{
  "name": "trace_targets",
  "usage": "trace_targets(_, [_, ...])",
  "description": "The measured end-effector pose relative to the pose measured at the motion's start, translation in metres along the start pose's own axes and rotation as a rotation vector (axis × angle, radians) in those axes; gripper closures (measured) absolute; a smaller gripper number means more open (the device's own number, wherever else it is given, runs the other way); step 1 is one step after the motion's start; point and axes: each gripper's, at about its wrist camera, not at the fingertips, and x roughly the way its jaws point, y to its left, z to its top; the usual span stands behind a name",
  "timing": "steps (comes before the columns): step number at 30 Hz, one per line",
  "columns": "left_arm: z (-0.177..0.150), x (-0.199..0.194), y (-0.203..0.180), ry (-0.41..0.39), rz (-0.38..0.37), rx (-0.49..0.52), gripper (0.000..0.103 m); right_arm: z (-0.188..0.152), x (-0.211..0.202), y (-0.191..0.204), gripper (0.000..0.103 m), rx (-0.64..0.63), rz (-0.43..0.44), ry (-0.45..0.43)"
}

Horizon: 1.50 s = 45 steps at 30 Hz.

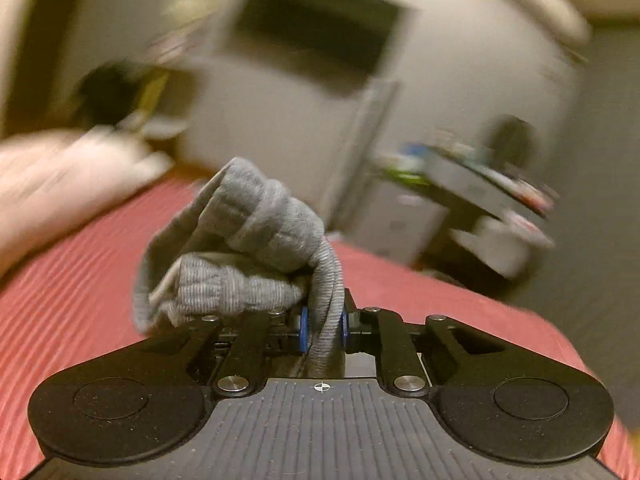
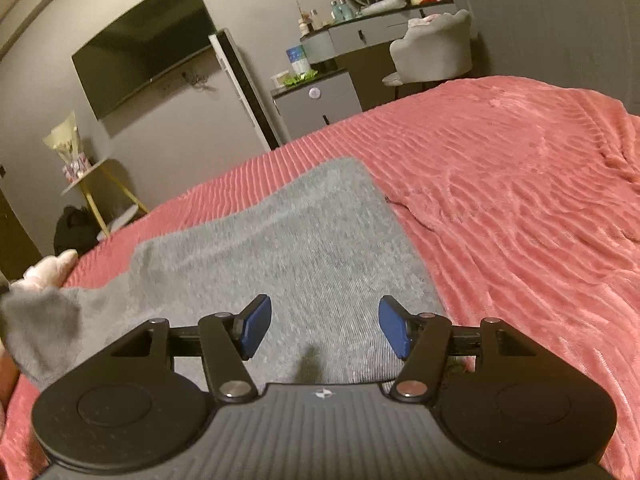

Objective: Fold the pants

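Left gripper (image 1: 323, 330) clamps a bunched end of the pants (image 2: 280, 248); right gripper (image 2: 325, 330) gapes wide, cloth stretching straight ahead, probably lengthwise.

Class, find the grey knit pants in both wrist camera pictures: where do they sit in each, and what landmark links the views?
Left wrist: grey knit pants bunched at centre, pinched in the left gripper.
Right wrist: spread flat across the lower centre, beneath the open right gripper.
Shared landmark: the ribbed pink bedspread, with the dark wall-mounted TV behind.
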Motion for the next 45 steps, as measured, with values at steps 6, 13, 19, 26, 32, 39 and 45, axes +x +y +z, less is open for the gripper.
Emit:
trace_targets(6, [-0.055, 0.013, -0.150, 0.108, -0.255, 0.361, 0.053, 0.009, -0.025, -0.002, 0.043, 0.032, 0.032, -0.045])
trace_targets(13, [-0.126, 0.037, -0.166, 0.441, -0.115, 0.395, 0.028, 0.016, -0.033, -0.019, 0.037, 0.091, 0.093, 0.024])
trace_targets(19, [-0.106, 0.006, -0.069, 0.395, 0.209, -0.037, 0.018, 0.021, 0.000, -0.019, 0.032, 0.263, 0.270, 0.143])
trace_targets(26, [-0.112, 0.005, -0.036, 0.373, 0.333, -0.074, 0.012, 0.012, 0.077, -0.028, 0.016, 0.507, 0.242, 0.276])
trace_targets(32, [-0.123, 0.022, -0.016, 0.443, 0.304, -0.213, 0.013, 0.018, 0.099, -0.026, 0.025, 0.557, 0.243, 0.252])
trace_targets(39, [-0.129, 0.015, -0.011, 0.432, 0.275, -0.254, 0.013, 0.018, 0.109, -0.022, 0.022, 0.541, 0.260, 0.248])
trace_targets(45, [-0.131, 0.014, -0.013, 0.438, 0.258, -0.275, 0.013, 0.030, 0.115, 0.005, 0.041, 0.438, 0.161, 0.284])
